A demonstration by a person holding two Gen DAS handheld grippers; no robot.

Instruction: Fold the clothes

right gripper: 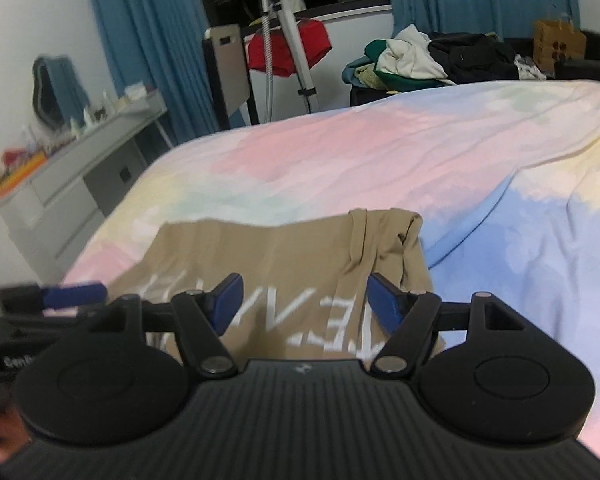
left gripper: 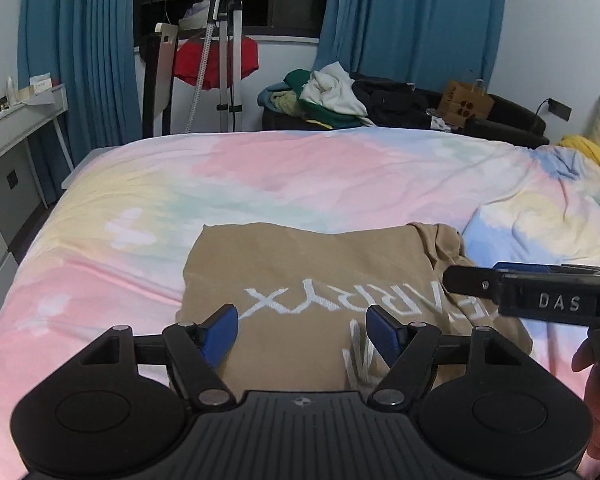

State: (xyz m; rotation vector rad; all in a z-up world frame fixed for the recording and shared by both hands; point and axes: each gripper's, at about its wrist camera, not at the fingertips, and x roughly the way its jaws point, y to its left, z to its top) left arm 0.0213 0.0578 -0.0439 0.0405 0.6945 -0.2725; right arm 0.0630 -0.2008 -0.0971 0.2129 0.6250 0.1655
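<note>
Both grippers, left [left gripper: 302, 326] and right [right gripper: 302, 300], hover fingers apart above the tan shirt [left gripper: 320, 272]; its bunched sleeve [right gripper: 396, 240] risks folding crooked.

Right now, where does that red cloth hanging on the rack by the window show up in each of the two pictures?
Left wrist view: the red cloth hangs upper left of centre, behind the rack's poles, beyond the bed.
Right wrist view: the red cloth is near the top, just left of centre, again behind the poles.
Shared landmark: the tan shirt with white letters, lying on the bed ahead of each gripper.
</note>
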